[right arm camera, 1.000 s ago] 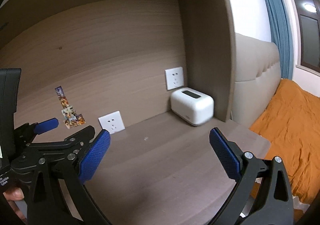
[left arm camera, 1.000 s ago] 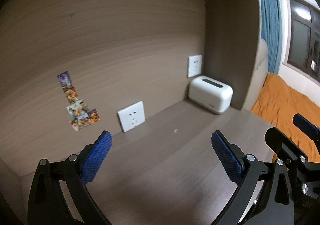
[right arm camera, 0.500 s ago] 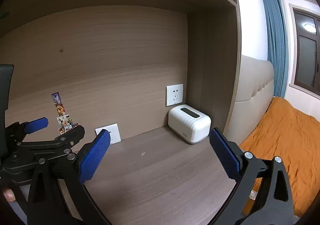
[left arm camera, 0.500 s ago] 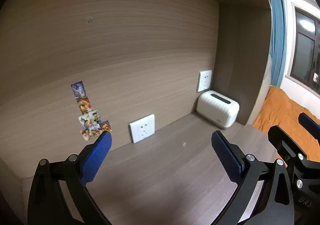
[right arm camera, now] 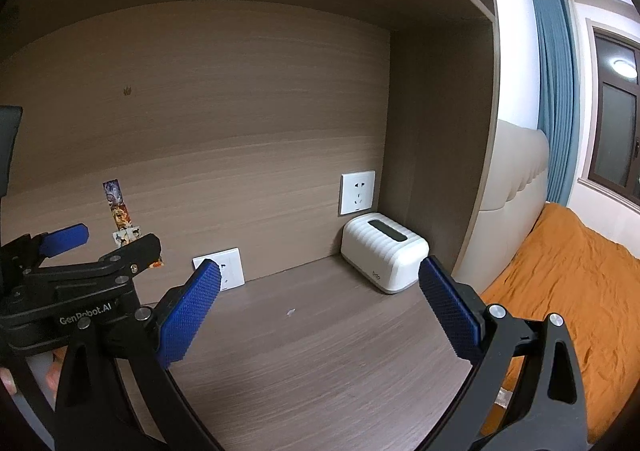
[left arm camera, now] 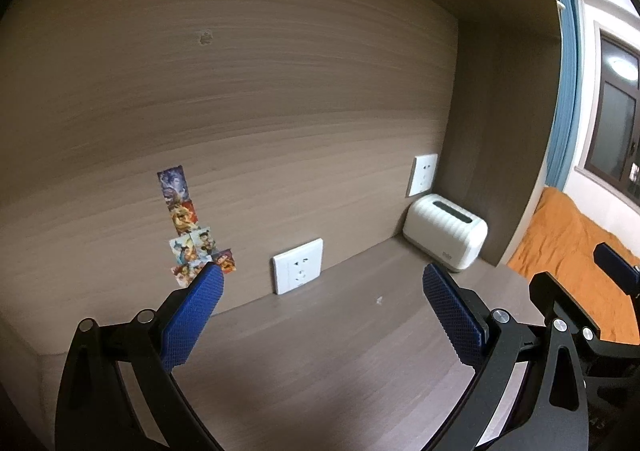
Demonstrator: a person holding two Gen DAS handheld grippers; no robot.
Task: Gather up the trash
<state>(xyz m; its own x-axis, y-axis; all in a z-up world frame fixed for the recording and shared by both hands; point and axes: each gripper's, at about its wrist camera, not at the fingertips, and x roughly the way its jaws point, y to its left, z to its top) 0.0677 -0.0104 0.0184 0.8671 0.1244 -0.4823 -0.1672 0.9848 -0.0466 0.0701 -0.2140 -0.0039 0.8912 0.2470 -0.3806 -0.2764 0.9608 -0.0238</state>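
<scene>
Left hand-held gripper spread wide and empty above the wooden bench, right hand-held gripper likewise spread and empty, small white scrap on the bench ahead between both pairs of fingers, white ribbed box in the back corner, wall sockets behind.

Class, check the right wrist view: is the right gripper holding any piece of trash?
No: the right gripper is open and empty, with only the small white scrap lying on the desk beyond it.
</scene>
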